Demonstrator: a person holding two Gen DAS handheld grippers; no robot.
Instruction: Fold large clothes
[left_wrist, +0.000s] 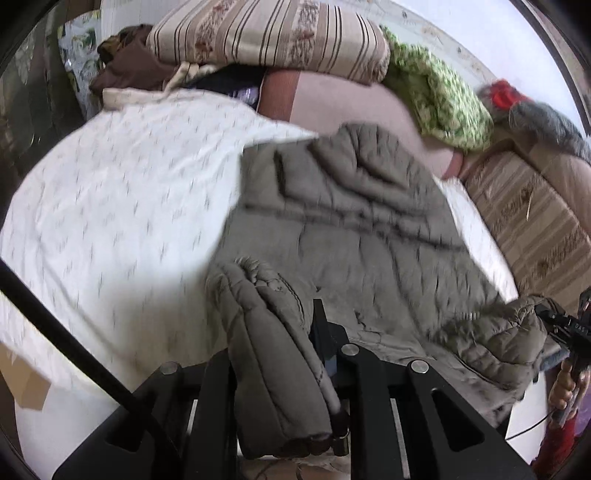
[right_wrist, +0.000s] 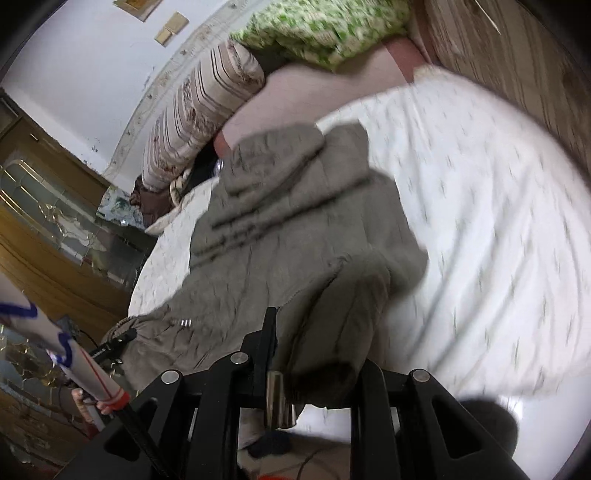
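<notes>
Jacket: one grey quilted jacket (left_wrist: 343, 229) on the bed's white sheet (left_wrist: 122, 192).
Left tool (left_wrist: 295, 354): clamped on a jacket edge.
Right tool (right_wrist: 295, 343): clamped on another jacket edge.
Pillows: two striped pillows (left_wrist: 266, 37) beyond the jacket.
Room: bare sheet on both sides of the jacket.

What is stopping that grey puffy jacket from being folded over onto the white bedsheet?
Nothing visible. Both the left gripper and right gripper already clamp the jacket, and the white bedsheet beyond it lies bare.

One jacket (left_wrist: 362, 229), two striped cushions (left_wrist: 266, 37)
</notes>
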